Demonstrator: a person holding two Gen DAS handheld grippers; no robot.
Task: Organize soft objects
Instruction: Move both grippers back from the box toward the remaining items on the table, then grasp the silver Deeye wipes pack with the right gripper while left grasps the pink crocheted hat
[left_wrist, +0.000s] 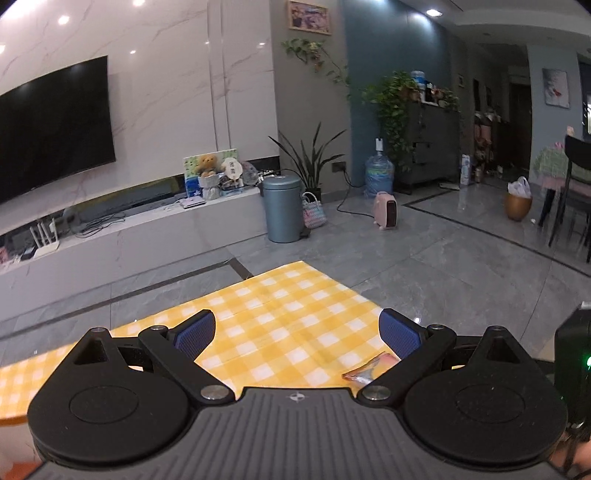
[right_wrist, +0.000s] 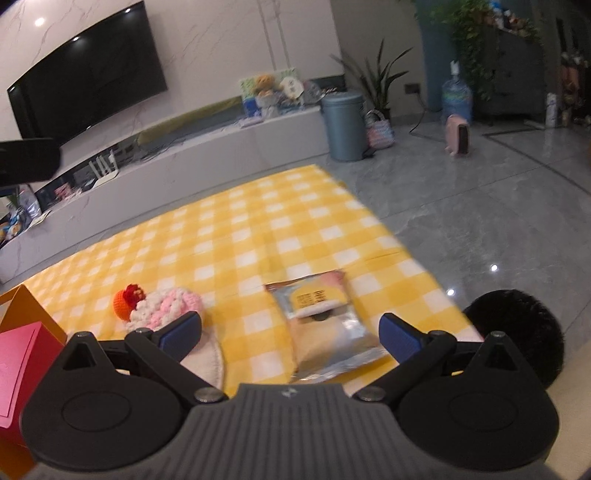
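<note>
Both of your grippers hover over the yellow-and-white checked cloth (right_wrist: 258, 229), and everything here sits relative to it: the silver foil snack packet with the yellow label (right_wrist: 325, 325) lies flat on its near right part, the pink-and-white crocheted toy with the orange and red top (right_wrist: 159, 306) lies on its near left part, a fluffy black ball (right_wrist: 517, 332) sits just off its right edge, and an orange box with a pink-red block (right_wrist: 22, 354) in it stands at its near left corner. Your right gripper (right_wrist: 291, 332) is spread wide with nothing between its blue pads (right_wrist: 400, 338), and the packet lies partly in that gap. Your left gripper (left_wrist: 297, 332) is just as wide and also empty, with only a corner of the packet (left_wrist: 365, 367) showing by its right finger. The right view is blurred, so a fast approach could make you misjudge the packet's edge. Foil is slick and flat; closing too high may pinch air, and closing too low may snag and drag the cloth, shifting the crocheted toy with it. Squeezing hard may crush what's inside
</note>
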